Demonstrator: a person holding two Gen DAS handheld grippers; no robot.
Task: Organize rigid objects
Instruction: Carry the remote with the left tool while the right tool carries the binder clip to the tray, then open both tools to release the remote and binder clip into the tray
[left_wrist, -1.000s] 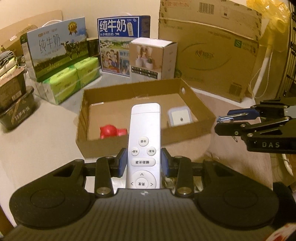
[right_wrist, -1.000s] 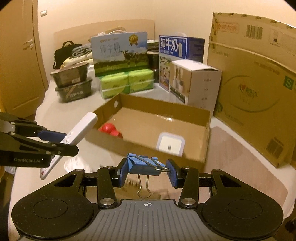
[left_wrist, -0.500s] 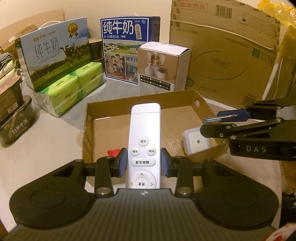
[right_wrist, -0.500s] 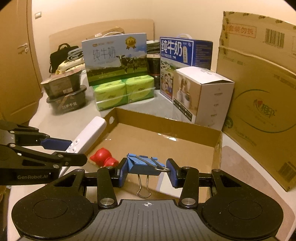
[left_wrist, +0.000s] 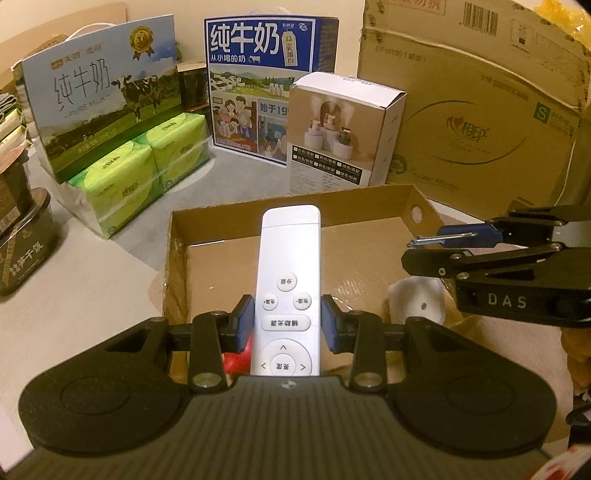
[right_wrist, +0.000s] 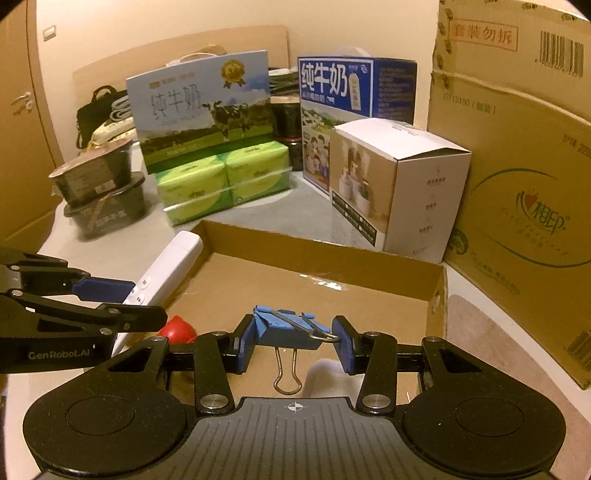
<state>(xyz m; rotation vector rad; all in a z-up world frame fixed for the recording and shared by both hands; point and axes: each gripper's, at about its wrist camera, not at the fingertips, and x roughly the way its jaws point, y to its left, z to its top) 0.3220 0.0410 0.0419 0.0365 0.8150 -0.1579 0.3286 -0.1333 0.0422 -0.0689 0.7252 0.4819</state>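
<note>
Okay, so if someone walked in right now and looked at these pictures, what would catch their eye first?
Probably the white remote clamped in the left gripper, sticking out over the shallow cardboard tray. Next, the blue binder clip pinched in the right gripper above the same tray. Behind it, the milk cartons and a big cardboard box crowd the background.

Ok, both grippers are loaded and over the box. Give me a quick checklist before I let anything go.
1. Left gripper clamped on the white remote: ok.
2. Right gripper clamped on the blue binder clip: ok.
3. Cardboard box open, bare floor ahead: ok.
4. Red toy and white square item clear of the drop spots: cannot tell.
5. The two grippers apart from each other: ok.
</note>
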